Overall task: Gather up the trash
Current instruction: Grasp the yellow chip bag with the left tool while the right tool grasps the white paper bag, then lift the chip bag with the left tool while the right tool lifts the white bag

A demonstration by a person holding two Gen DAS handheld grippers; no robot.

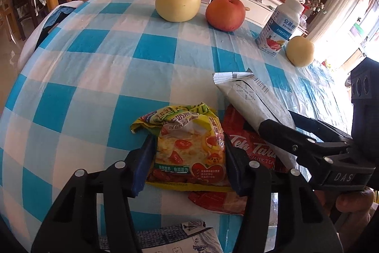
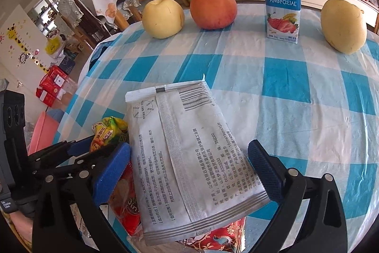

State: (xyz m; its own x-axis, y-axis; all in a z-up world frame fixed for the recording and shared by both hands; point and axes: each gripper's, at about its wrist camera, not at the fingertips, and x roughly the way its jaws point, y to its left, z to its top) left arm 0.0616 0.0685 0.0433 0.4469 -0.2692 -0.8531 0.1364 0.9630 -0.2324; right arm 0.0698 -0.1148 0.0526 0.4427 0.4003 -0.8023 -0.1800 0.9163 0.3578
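A yellow oatmeal packet (image 1: 189, 148) lies on a red milk tea packet (image 1: 251, 148) near the table's front. My left gripper (image 1: 187, 165) is shut on the yellow packet, one blue pad pressing on each side; the right wrist view shows that packet (image 2: 106, 132) at the left. A grey-white wipes packet (image 2: 189, 158) with a barcode is tilted up over the red packet (image 2: 128, 200). My right gripper (image 2: 189, 170) is shut on its lower half. In the left wrist view the right gripper (image 1: 284, 127) clamps the grey-white packet (image 1: 248, 96) from the right.
On the blue and white checked cloth (image 1: 94, 63) at the far side stand a yellow pear (image 1: 177, 2), a red apple (image 1: 225, 13), a yogurt bottle (image 1: 277, 27) and a second pear (image 1: 299, 51). A printed carton (image 1: 189, 236) lies at the near edge.
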